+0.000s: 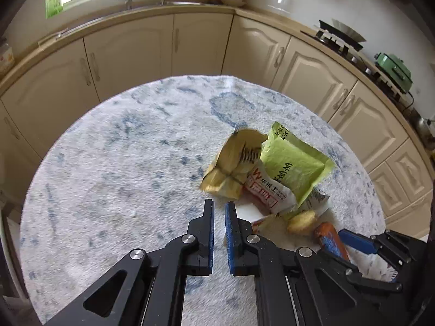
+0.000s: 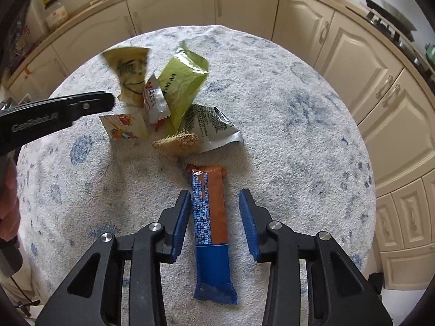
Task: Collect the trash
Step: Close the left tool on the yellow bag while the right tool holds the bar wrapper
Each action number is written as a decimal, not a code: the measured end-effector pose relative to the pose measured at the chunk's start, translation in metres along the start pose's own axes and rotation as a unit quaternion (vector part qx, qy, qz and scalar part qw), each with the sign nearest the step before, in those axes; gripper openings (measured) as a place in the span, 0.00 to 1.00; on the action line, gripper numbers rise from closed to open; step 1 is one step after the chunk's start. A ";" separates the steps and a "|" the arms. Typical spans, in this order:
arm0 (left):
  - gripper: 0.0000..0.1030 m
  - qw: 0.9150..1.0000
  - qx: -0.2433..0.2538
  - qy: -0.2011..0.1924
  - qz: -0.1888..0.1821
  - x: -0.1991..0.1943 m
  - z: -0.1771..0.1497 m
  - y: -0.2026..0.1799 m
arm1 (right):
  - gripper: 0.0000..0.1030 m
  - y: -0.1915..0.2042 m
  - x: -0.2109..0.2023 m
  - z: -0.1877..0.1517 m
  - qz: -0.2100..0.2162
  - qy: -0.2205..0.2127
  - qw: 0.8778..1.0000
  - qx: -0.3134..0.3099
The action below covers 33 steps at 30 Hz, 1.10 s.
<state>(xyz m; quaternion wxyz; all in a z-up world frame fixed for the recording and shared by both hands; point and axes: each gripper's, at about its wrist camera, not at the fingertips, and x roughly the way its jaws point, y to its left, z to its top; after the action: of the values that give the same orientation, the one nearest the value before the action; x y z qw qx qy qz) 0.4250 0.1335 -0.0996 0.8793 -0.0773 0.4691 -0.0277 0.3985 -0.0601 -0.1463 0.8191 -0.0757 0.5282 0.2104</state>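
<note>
Your left tongs (image 1: 219, 207) sit clenched and empty at lower centre, while your right tongs (image 2: 214, 198) straddle, released, the long orange-and-blue foil snack wrapper (image 2: 210, 217) on the table (image 2: 299, 135).

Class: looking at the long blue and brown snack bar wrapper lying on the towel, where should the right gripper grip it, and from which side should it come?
Grip the blue and brown wrapper across its narrow width, about mid-length, coming from above. It lies flat and long on the towel, already running between the fingers of the right gripper, whose jaws stand open on either side of it. Its long edges are probably the easiest to pinch.
</note>
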 end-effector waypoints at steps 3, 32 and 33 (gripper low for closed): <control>0.04 1.000 0.007 -0.007 0.006 -0.014 -0.004 0.001 | 0.36 0.001 -0.001 -0.002 -0.004 0.003 1.000 0.005; 0.20 0.996 0.076 0.011 0.049 -0.007 -0.004 -0.008 | 0.32 -0.006 -0.002 0.000 -0.014 0.007 1.000 0.016; 0.19 0.996 0.077 0.008 0.048 -0.016 -0.011 -0.007 | 0.32 -0.006 -0.003 -0.001 -0.016 0.009 1.000 0.019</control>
<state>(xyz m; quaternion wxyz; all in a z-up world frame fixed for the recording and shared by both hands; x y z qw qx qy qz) 0.4075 0.1275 -0.0917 0.8791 0.0134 0.4760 -0.0217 0.3990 -0.0663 -0.1450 0.8191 -0.0702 0.5380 0.1861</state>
